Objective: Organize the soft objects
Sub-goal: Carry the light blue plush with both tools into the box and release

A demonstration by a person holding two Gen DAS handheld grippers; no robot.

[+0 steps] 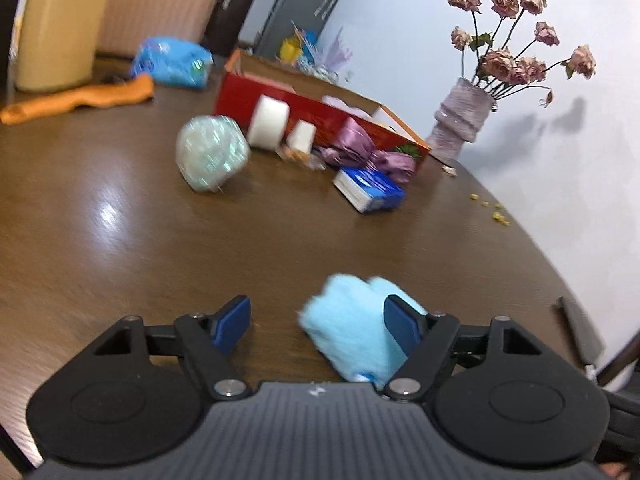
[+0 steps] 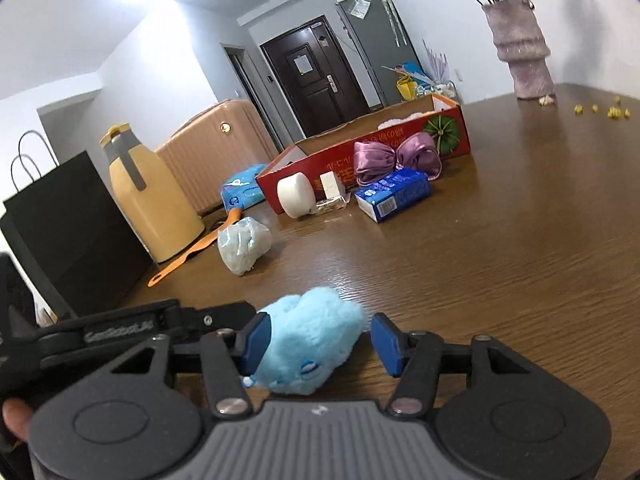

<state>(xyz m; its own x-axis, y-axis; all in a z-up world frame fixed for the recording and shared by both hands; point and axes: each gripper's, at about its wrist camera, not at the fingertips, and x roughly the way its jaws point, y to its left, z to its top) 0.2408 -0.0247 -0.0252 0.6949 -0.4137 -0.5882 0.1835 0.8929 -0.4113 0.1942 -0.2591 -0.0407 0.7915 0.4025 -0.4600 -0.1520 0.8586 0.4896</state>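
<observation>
Across the brown wooden table (image 2: 500, 240) my right gripper (image 2: 316, 340) brackets the fluffy light-blue plush toy (image 2: 310, 340), apparently unpinched, my left gripper (image 1: 316, 326) gaping beside it; light, squashy, best squeezed mid-body.

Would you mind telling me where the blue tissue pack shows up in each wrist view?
Left wrist: blue tissue pack right of centre, in front of the purple bow.
Right wrist: blue tissue pack just right of centre, upper half.
Shared landmark: the red box behind it.
</observation>
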